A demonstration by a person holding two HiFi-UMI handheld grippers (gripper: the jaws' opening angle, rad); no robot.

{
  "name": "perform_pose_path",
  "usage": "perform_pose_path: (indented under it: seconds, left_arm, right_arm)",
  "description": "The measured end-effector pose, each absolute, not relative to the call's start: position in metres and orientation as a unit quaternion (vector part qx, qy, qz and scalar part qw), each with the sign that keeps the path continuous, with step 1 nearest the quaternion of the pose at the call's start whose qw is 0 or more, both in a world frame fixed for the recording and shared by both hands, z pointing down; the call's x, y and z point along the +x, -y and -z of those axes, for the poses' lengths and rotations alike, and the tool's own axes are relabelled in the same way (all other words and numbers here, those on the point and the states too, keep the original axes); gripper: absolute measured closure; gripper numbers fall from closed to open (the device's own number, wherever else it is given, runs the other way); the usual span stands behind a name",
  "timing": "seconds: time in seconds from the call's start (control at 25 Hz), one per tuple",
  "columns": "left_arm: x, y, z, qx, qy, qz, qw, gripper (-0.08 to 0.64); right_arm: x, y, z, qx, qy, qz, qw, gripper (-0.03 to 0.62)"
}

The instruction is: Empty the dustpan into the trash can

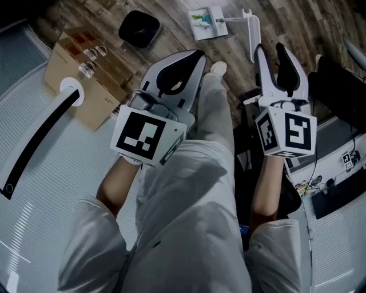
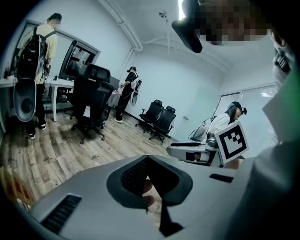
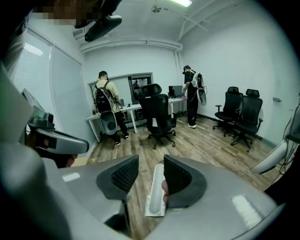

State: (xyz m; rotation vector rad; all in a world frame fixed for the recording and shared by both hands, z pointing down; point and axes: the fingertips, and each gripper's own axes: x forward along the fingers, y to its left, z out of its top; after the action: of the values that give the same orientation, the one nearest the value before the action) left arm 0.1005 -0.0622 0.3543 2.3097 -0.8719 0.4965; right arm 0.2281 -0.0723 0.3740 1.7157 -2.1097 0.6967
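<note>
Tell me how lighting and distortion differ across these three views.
Head view: dim, low contrast, fairly sharp. Left gripper view: strong fisheye, black corners, ceiling light glaring at top. Right gripper view: same fisheye curve, evenly lit.

Two tools (image 1: 197, 57) (image 1: 270, 50), one dustpan (image 1: 209, 23), one trash can (image 1: 139, 28)

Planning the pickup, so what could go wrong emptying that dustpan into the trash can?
The dustpan lies on the floor with greenish bits on it; lifting by its long handle could tip them out. The trash can stands apart from it, so a spill on the way lands on bare floor. The left gripper is shut, so only the right gripper can grab.
</note>
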Motion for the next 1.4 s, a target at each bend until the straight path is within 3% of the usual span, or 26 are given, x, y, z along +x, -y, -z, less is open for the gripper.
perform_pose_path:
  seconds: [0.84, 1.4]
  left_arm:
    - [0.099, 0.088, -0.428, 0.843, 0.342, -0.203, 0.362, 0.554]
    - [0.093, 0.091, -0.442, 0.835, 0.338, -0.202, 0.385, 0.554]
  right_arm:
    - [0.232, 0.113, -0.491, 0.577, 0.704, -0.328, 0.254, 0.385]
    - [0.224, 0.132, -0.521, 0.568, 0.667, -0.366, 0.315, 0.403]
